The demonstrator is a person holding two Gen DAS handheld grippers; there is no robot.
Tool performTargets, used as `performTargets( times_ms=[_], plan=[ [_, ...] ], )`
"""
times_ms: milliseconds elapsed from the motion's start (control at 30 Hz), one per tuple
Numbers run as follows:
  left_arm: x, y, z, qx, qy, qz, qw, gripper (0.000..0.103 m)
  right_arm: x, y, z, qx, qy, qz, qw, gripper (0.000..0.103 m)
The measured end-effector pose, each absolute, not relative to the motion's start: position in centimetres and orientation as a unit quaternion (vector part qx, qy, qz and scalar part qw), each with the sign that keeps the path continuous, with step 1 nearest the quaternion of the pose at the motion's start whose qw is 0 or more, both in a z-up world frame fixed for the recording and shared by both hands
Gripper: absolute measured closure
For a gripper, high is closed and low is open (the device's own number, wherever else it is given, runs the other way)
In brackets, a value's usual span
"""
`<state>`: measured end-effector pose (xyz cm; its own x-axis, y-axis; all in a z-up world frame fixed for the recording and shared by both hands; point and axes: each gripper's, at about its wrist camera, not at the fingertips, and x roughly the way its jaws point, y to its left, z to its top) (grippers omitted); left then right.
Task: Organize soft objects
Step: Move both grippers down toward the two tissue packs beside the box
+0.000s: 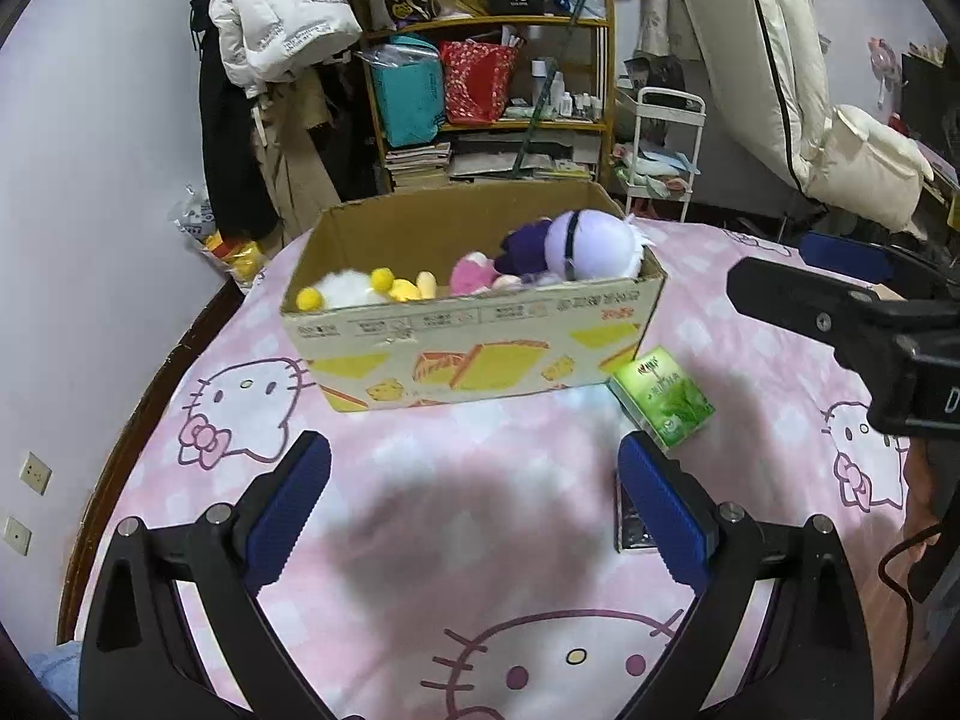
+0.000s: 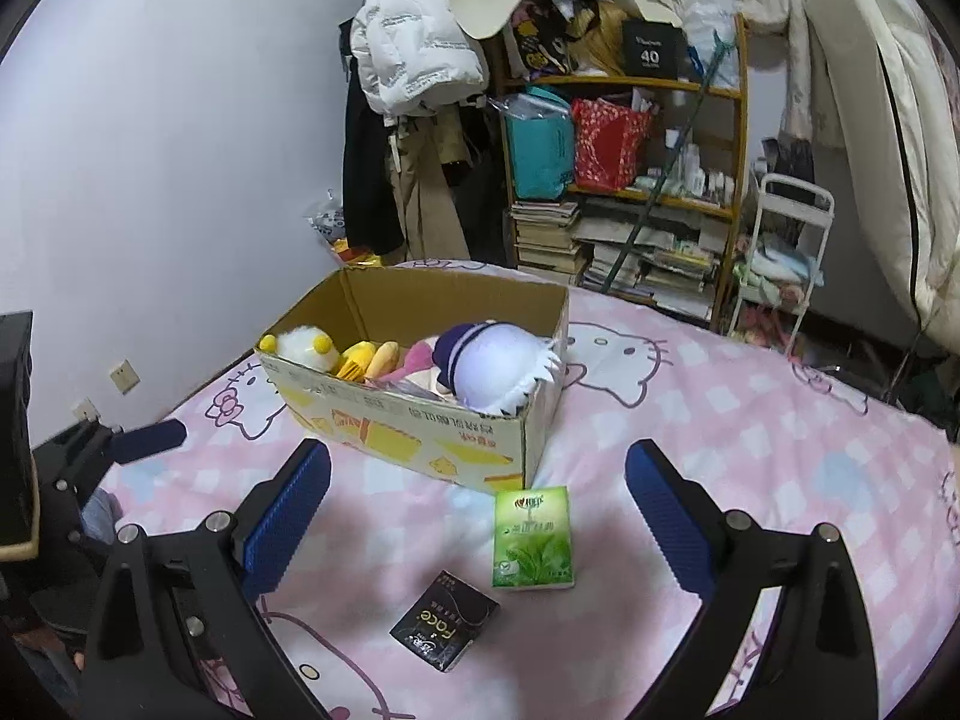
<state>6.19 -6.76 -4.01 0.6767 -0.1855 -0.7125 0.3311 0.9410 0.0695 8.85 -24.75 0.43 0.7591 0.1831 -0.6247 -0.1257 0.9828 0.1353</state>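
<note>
An open cardboard box (image 1: 480, 354) (image 2: 420, 438) stands on the pink bed and holds several plush toys: a purple and white one (image 1: 585, 246) (image 2: 498, 372), a pink one (image 1: 471, 276), a white and yellow one (image 1: 354, 291) (image 2: 306, 345). A green tissue pack (image 1: 663, 396) (image 2: 531, 537) lies in front of the box. A black tissue pack (image 2: 444, 621) (image 1: 630, 525) lies nearer. My left gripper (image 1: 474, 504) is open and empty above the bedspread. My right gripper (image 2: 477, 519) is open and empty, hovering over both packs; it also shows in the left wrist view (image 1: 840, 312).
The pink cat-print bedspread (image 1: 480, 570) (image 2: 750, 450) covers the bed. Behind it stand a cluttered wooden shelf (image 1: 498, 96) (image 2: 630, 180), hanging coats (image 1: 276, 30) and a white trolley (image 1: 663, 150). A wall (image 2: 150, 150) runs along the left.
</note>
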Motion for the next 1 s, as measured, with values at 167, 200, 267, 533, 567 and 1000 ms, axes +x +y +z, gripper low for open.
performTargets(
  times_ms=[167,200,267,533,567,1000],
  plan=[
    [6.3,-7.6,-5.0,0.093,0.382,-0.148,0.907,0.007,9.1,-25.1,-0.6,0.047,0.346,0.082,0.933,0.000],
    [6.3,-7.8,-5.2,0.093,0.383,-0.148,0.907,0.007,9.2,-25.3,-0.7,0.049,0.348,0.082,0.933,0.000],
    [6.4,-8.2,-5.6,0.089,0.385,-0.153,0.906,0.007,9.4,-25.5,-1.1,0.051,0.352,0.082,0.931,0.000],
    [7.2,-9.7,-7.5,0.064,0.400,-0.167,0.899,0.007,10.7,-26.6,-2.9,0.061,0.370,0.096,0.922,0.000],
    [7.3,-9.8,-7.7,0.062,0.402,-0.169,0.898,0.007,10.9,-26.6,-3.1,0.061,0.372,0.095,0.921,0.000],
    [9.2,-11.5,-11.3,0.040,0.446,-0.184,0.875,0.007,13.8,-28.6,-7.1,0.084,0.443,0.085,0.889,0.011]
  ],
)
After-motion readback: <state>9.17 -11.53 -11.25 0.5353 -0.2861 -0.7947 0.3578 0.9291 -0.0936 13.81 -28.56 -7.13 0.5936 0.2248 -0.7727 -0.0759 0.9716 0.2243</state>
